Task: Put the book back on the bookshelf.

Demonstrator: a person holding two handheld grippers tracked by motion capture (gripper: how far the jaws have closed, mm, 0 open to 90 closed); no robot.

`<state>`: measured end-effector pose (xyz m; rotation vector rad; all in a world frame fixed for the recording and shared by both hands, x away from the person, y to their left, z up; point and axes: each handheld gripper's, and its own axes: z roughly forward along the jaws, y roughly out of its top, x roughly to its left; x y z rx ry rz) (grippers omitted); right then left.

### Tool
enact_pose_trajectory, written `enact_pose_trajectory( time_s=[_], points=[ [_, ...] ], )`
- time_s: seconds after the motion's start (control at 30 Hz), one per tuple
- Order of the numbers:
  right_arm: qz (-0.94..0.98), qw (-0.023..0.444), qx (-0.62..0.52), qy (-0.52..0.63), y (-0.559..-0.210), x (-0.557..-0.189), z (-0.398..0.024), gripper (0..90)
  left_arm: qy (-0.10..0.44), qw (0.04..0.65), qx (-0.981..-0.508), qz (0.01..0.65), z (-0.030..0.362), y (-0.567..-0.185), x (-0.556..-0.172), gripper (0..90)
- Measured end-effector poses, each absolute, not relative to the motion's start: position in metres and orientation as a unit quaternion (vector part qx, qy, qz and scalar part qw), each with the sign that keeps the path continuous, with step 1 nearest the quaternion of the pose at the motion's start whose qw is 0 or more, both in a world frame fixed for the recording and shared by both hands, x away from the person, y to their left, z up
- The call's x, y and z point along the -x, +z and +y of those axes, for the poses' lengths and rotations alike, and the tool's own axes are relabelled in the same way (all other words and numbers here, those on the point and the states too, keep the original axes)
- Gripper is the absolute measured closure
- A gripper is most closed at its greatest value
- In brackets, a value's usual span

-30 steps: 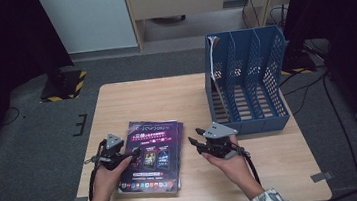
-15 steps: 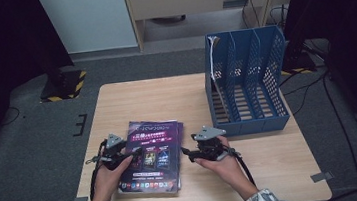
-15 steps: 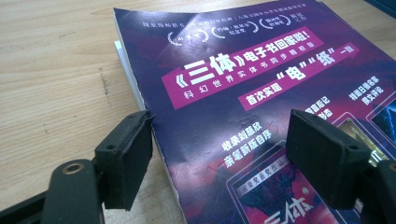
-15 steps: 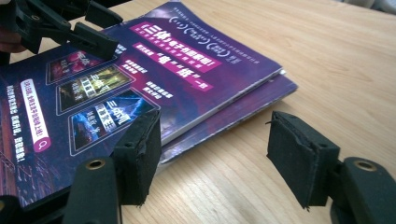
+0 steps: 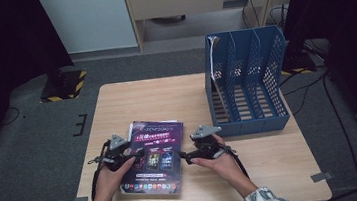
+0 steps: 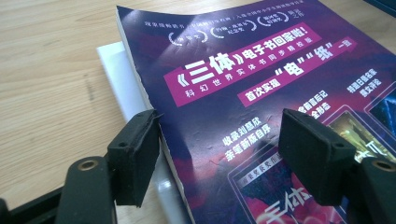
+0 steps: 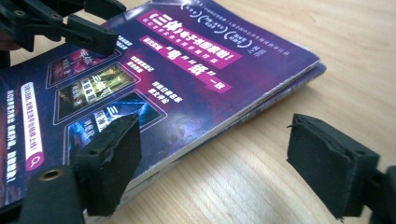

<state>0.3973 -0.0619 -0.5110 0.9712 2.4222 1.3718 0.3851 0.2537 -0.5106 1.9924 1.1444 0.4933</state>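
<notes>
Both grippers worked at a purple book lying flat on the table.

The left gripper (image 5: 133,154) straddled the left edge of the purple book (image 5: 154,156), its jaws apart and just closing, one pad against the edge. On the book's right, the right gripper (image 5: 185,156) had jaws just opening, spread across that edge, clamping nothing. A blue file rack (image 5: 246,81) stood farther right.

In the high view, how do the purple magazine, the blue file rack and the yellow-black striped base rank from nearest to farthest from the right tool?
1. Purple magazine: just left of the right tool.
2. Blue file rack: behind it, on the table's right side.
3. Yellow-black striped base: on the floor, far left, beyond the table.
</notes>
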Motion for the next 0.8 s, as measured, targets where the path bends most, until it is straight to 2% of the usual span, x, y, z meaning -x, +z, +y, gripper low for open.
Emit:
enact_pose_trajectory(
  time_s=[0.37,0.8],
  points=[
    [0.815,0.068,-0.346,0.460,-0.520,-0.407,-0.062,10.5,0.190,0.388,-0.790,0.435,0.249,-0.511,-0.384,28.8],
    [0.810,0.038,-0.361,0.461,-0.532,-0.416,-0.058,9.6,0.189,0.388,-0.796,0.424,0.241,-0.511,-0.383,28.3]
  ],
)
